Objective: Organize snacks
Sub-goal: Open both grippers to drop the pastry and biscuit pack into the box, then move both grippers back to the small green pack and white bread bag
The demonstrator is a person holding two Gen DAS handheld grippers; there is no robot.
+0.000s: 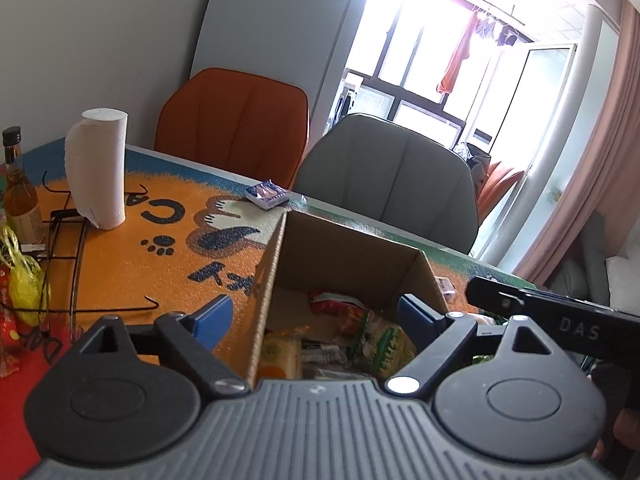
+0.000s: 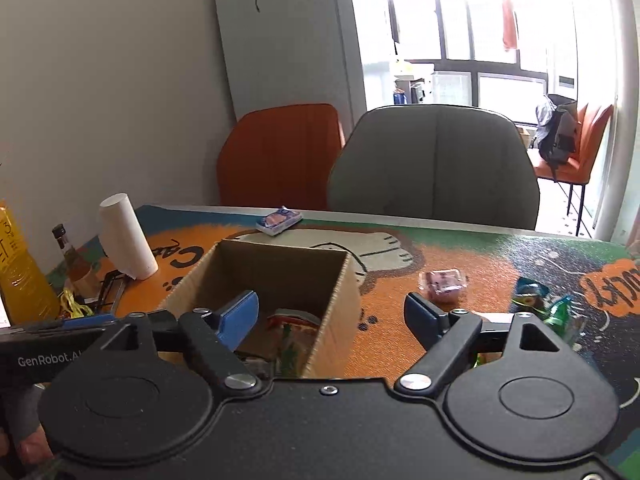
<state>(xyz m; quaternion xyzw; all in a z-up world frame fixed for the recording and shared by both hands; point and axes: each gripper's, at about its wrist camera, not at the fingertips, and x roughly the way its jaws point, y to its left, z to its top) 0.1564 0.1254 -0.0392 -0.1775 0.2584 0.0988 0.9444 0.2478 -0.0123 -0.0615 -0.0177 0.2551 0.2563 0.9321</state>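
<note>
Both grippers are held with fingers spread and nothing grasped: the left gripper (image 1: 316, 322) above the box (image 1: 352, 256), the right gripper (image 2: 332, 316) over its right wall. Several snacks (image 1: 360, 336) are seen inside the box. One packet (image 2: 279, 220) lies beyond it, another packet (image 2: 443, 283) to its right, both on the mat (image 2: 400, 320).

Brown cardboard box (image 2: 276, 268) sitting on orange cartoon-printed tablecloth (image 1: 132, 256); white paper towel roll (image 1: 98, 168); orange chair (image 1: 232, 124) and grey chair (image 2: 434, 160) showing behind.
</note>
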